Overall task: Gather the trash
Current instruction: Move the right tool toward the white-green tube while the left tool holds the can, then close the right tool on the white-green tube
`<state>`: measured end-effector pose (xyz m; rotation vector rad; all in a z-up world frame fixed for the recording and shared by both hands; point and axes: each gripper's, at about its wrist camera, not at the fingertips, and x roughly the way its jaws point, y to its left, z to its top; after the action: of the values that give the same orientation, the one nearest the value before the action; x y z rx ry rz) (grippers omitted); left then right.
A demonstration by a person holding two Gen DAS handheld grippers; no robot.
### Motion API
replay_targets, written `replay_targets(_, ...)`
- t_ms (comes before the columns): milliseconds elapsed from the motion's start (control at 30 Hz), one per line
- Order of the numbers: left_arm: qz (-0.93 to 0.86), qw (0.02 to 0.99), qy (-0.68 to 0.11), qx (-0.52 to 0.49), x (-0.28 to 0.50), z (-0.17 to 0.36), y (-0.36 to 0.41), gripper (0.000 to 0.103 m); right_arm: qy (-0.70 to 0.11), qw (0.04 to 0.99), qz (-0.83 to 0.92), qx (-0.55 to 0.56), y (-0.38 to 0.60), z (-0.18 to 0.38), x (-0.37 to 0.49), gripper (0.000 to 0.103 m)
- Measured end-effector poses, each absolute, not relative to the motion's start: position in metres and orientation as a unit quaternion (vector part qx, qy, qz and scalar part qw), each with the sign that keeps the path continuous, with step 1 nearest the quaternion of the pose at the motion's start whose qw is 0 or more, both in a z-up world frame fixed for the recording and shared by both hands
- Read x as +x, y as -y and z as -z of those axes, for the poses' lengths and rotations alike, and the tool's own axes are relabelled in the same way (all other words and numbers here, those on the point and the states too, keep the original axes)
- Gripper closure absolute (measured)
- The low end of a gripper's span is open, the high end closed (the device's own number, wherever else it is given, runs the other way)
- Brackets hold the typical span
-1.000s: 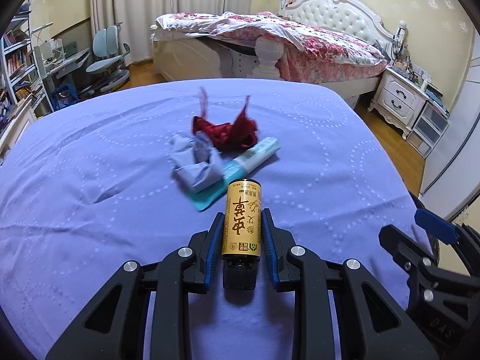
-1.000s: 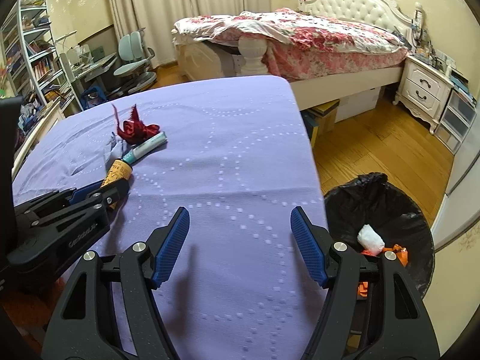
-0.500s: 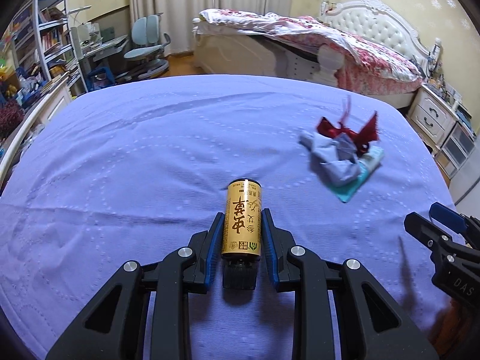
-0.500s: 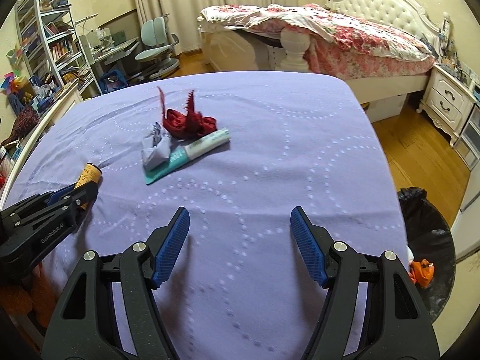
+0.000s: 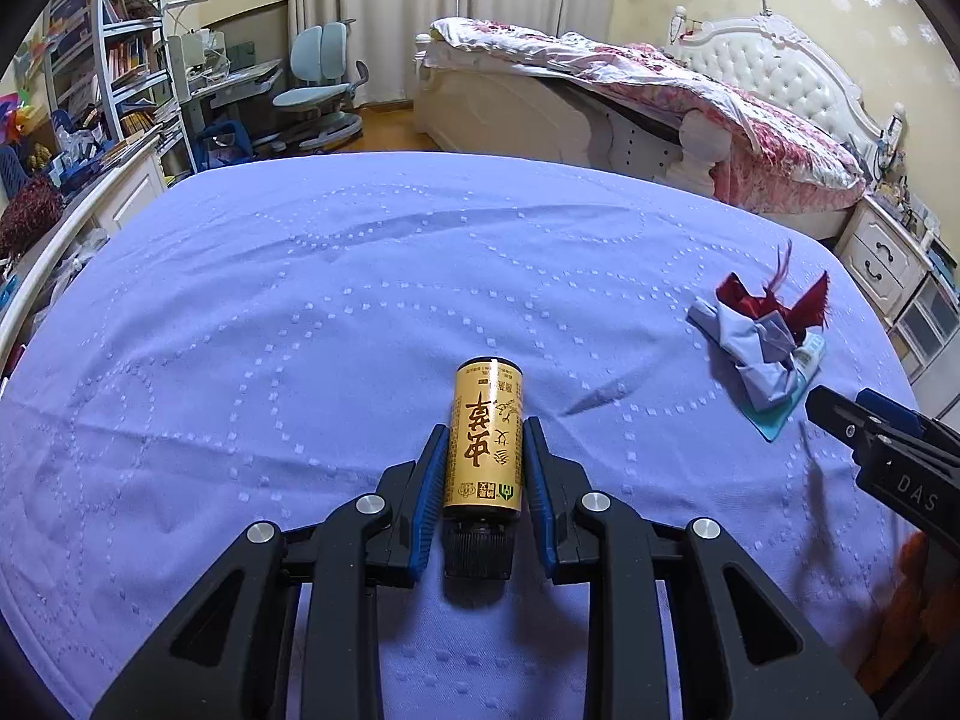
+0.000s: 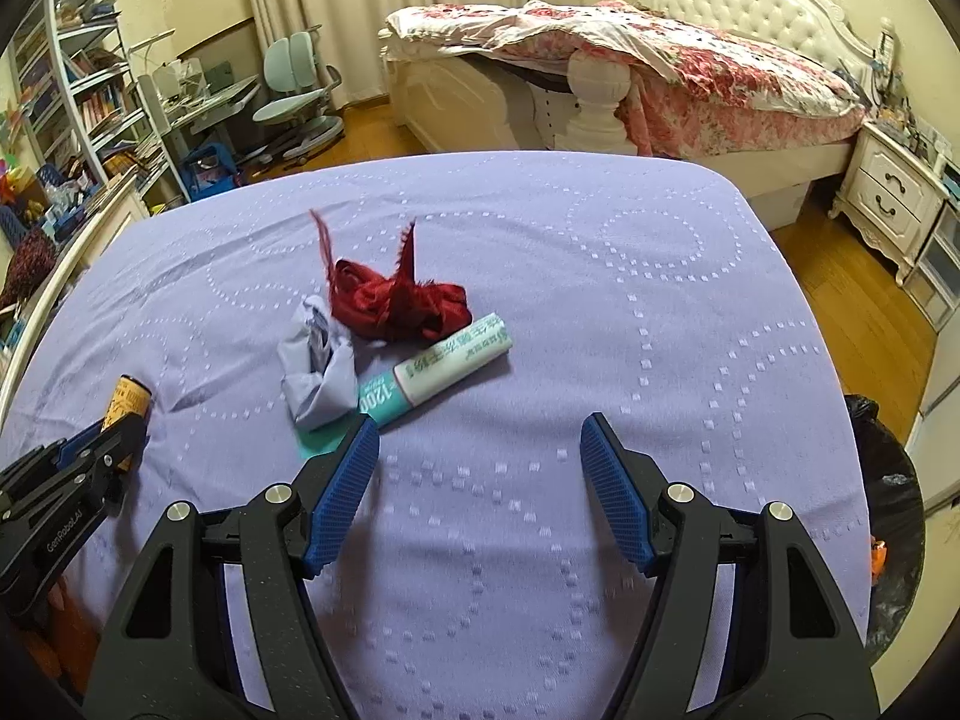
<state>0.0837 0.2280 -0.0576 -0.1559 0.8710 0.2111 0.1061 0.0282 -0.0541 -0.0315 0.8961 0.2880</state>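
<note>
My left gripper (image 5: 485, 438) is shut on a gold bottle (image 5: 487, 420) with a black cap, held just above the purple cloth (image 5: 300, 360). In the right wrist view the same bottle (image 6: 127, 405) and left gripper (image 6: 114, 438) are at the far left. A trash pile lies mid-table: a red ribbon scrap (image 6: 399, 303), crumpled pale paper (image 6: 318, 372), a white-and-teal tube (image 6: 444, 366) and a flat teal wrapper (image 6: 315, 444). My right gripper (image 6: 478, 426) stands open just in front of the pile with nothing between its fingers; its left fingertip is near the wrapper.
A bin lined with a black bag (image 6: 888, 480) stands on the wooden floor past the table's right edge. A bed (image 6: 690, 60), a nightstand (image 6: 894, 192), a desk chair (image 6: 294, 96) and bookshelves (image 6: 78, 96) lie beyond the table.
Both grippers moved left across the table. The pile slid to the right in the left wrist view and came closer in the right wrist view; the bin moved to the frame's edge.
</note>
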Motion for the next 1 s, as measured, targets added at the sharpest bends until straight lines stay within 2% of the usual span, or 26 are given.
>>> replay_targets(367,-0.098,0.899,-0.421,-0.074,0.087,0.058,-0.232,0.075,-0.435,0.892,-0.116,-0.023,-0.039,0.055,0.132,0.034)
replay_targets(667,-0.096,0.899,-0.420,-0.077,0.086,0.058,-0.234,0.075,-0.439,0.889,-0.119,-0.054,-0.037,0.056,0.123,0.031)
replay_targets(1000,-0.095,0.900,-0.419,-0.077,0.086,0.058,-0.237,0.075,-0.438,0.891,-0.118,-0.033,-0.018,0.054,0.106,0.030)
